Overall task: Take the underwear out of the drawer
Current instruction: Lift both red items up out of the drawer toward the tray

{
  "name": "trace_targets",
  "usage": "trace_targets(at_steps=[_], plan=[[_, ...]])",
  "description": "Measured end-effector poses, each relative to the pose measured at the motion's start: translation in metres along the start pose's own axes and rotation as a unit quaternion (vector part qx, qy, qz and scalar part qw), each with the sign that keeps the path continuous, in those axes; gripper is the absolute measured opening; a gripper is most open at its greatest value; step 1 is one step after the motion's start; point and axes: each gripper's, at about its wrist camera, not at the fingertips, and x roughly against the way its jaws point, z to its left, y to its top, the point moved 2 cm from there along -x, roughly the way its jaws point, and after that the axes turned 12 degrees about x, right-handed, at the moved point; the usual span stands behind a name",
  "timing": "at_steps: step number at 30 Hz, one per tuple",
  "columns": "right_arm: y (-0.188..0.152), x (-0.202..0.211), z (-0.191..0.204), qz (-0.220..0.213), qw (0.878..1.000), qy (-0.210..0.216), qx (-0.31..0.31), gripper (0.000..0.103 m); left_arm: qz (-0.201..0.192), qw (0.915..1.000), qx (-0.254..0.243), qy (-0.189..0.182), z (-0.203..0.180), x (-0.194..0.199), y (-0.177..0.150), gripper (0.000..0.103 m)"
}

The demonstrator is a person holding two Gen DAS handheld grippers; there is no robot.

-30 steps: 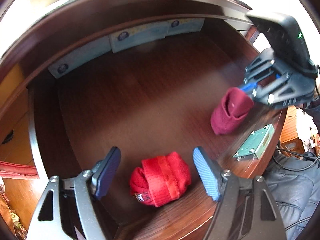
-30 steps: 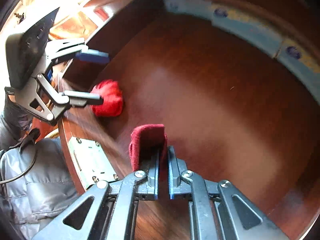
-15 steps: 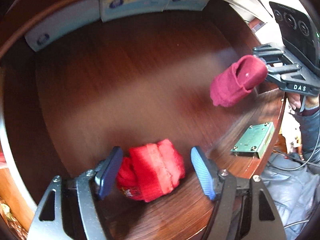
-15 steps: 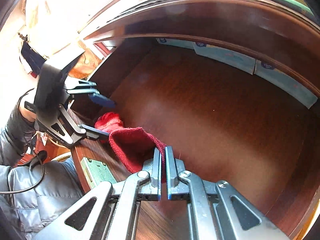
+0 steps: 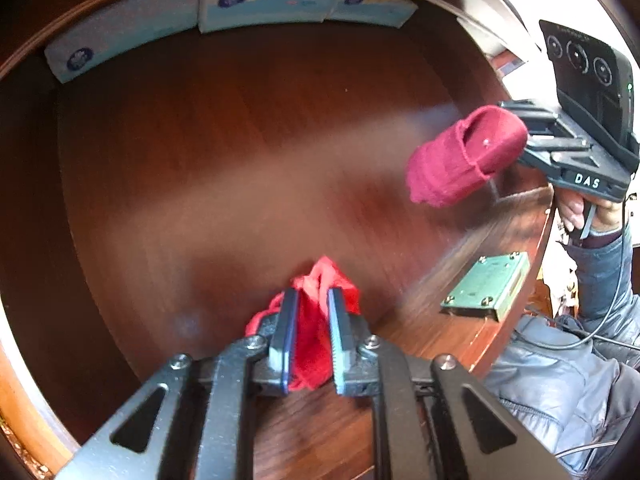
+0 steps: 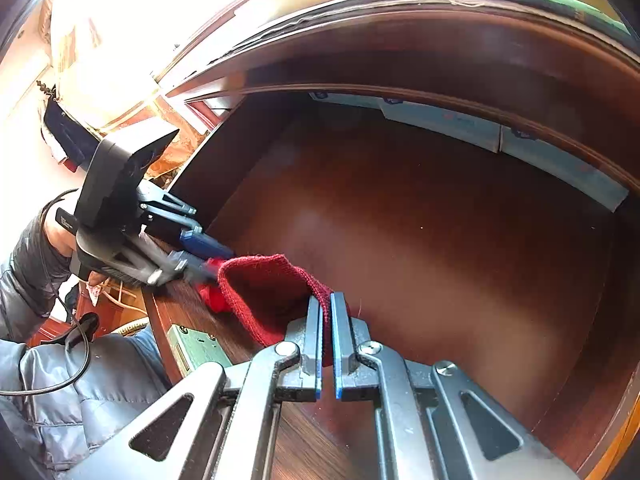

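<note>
Now bright red underwear [image 5: 310, 334] sits pinched inside the left claw [image 5: 310, 336].

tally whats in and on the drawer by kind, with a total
bright red underwear: 1, pinched in the left gripper
dark red underwear: 1, held up by the right gripper
pale blue packets along the back wall: 3
green metal lock plate on the front edge: 1
total: 6
</note>
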Motion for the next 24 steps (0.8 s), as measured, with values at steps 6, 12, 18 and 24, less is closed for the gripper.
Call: trace_targets(at_steps=[6,12,18,24], plan=[[-0.004,0.008,0.002,-0.011,1.000,-0.006,-0.006,0.005,-0.034,0.9993,-0.006,-0.010,0.007,0.015,-0.003,0.011],[-0.007,0.011,0.004,-0.021,1.000,-0.011,-0.006,0.005,-0.104,0.9943,-0.018,-0.014,0.002,0.044,0.000,0.011],[-0.012,0.026,0.011,-0.055,0.998,-0.033,0.002,0.005,-0.166,0.9859,-0.019,-0.007,-0.002,0.061,0.002,0.011],[-0.016,0.042,0.018,-0.090,0.994,-0.058,0.013,0.005,-0.222,0.9749,-0.002,-0.011,0.002,0.073,0.005,0.011]])
